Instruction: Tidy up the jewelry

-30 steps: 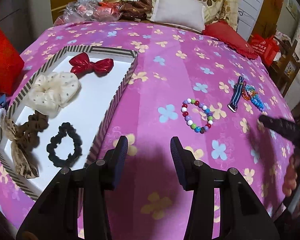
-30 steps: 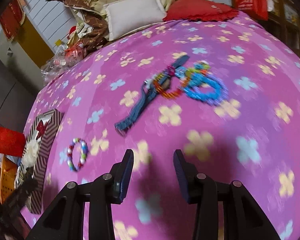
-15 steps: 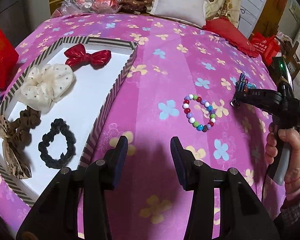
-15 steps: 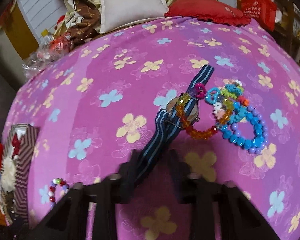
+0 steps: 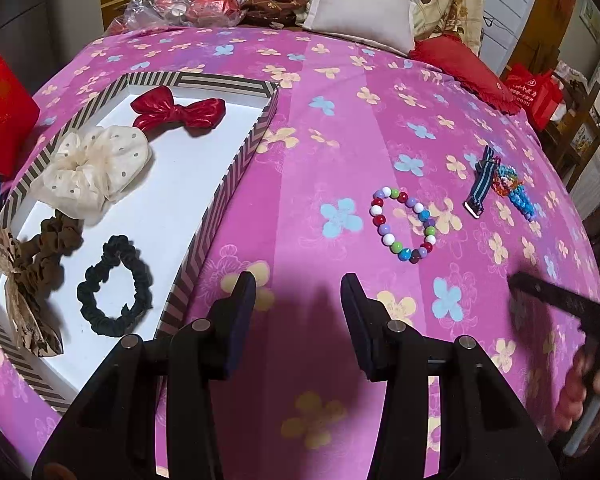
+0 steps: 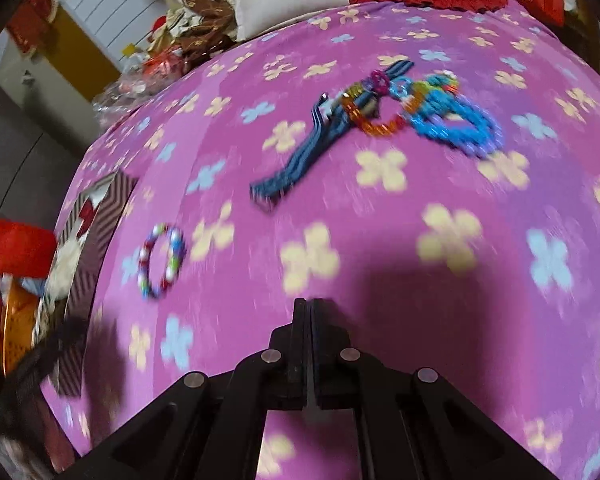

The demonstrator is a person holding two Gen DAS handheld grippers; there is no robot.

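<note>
The right tool [image 6: 310, 308], jaws just closed on nothing, should reopen before reaching the blue striped fabric watch strap [image 6: 296, 162]; the left tool [image 5: 298, 312] hovers half-open, empty.

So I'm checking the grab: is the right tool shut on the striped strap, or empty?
Shut and empty. The right tool has its pads pressed together with nothing between; the striped strap lies apart on the bedspread.
</note>
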